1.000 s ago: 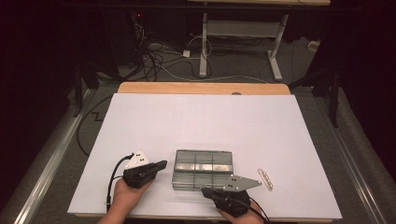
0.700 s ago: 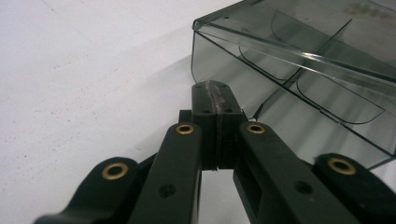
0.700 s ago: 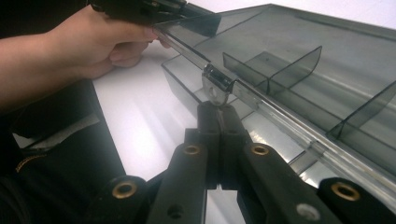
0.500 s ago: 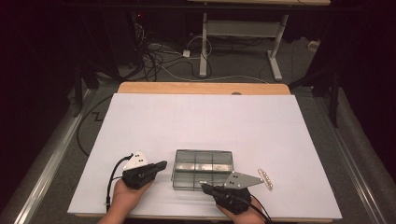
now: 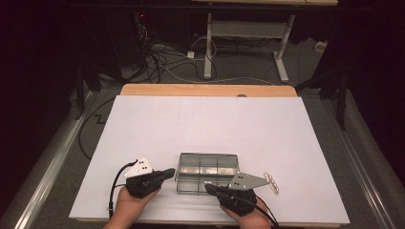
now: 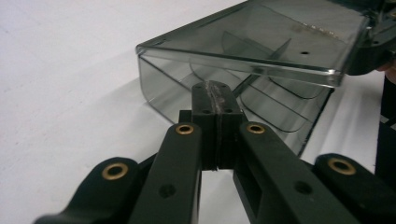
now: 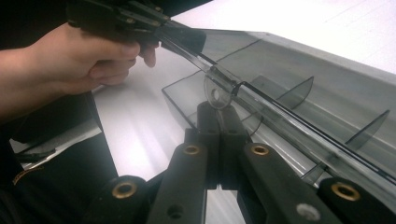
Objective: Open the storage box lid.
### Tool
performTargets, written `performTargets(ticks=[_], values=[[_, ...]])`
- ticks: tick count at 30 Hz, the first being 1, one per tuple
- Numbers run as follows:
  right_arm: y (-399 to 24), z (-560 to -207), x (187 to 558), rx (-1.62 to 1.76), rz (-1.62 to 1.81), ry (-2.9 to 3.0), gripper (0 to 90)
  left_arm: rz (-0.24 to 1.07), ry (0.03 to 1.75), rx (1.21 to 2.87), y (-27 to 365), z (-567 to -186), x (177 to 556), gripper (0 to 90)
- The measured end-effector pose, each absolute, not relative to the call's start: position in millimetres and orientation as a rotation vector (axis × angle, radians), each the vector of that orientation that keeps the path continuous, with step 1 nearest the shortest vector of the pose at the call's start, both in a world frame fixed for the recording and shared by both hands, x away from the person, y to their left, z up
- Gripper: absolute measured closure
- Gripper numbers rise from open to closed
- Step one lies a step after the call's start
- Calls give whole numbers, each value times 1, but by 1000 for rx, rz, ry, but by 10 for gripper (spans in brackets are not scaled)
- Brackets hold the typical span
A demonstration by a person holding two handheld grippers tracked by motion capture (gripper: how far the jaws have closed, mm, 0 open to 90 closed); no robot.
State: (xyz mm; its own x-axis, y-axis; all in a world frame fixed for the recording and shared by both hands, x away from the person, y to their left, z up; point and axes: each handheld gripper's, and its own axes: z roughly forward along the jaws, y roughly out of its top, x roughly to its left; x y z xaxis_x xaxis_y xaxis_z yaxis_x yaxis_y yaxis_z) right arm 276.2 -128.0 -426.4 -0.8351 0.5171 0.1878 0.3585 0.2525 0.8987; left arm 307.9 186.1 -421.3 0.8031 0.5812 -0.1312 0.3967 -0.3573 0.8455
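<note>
Working at the lidded box [image 5: 207, 172] near the table's [image 5: 210, 124] front edge: left gripper [image 5: 168, 173] clenched empty at its left end, right gripper [image 5: 209, 187] clenched empty by the front latch; lid apparently just parting, opening left to do

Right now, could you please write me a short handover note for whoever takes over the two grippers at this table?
Left gripper: jaws shut on nothing, tip at the left end of the smoky clear compartment box.
Right gripper: jaws shut on nothing, tip at the box's near edge, by the latch tab.
Box: near the front of the white table, between the two grippers; its lid sits slightly raised on the left end. The compartments look empty.
A small pale strip lies on the table right of the box.
Done: grippers brought up to the box.
Left: probably opening the lid fully; I can't tell if the latch is freed.
</note>
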Motion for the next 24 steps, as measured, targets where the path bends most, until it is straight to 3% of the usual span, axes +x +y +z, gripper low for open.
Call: performTargets(ticks=[24], values=[[-128,-426,275,830,1630,2358,900,188,684,2002,169,-421,302,878]])
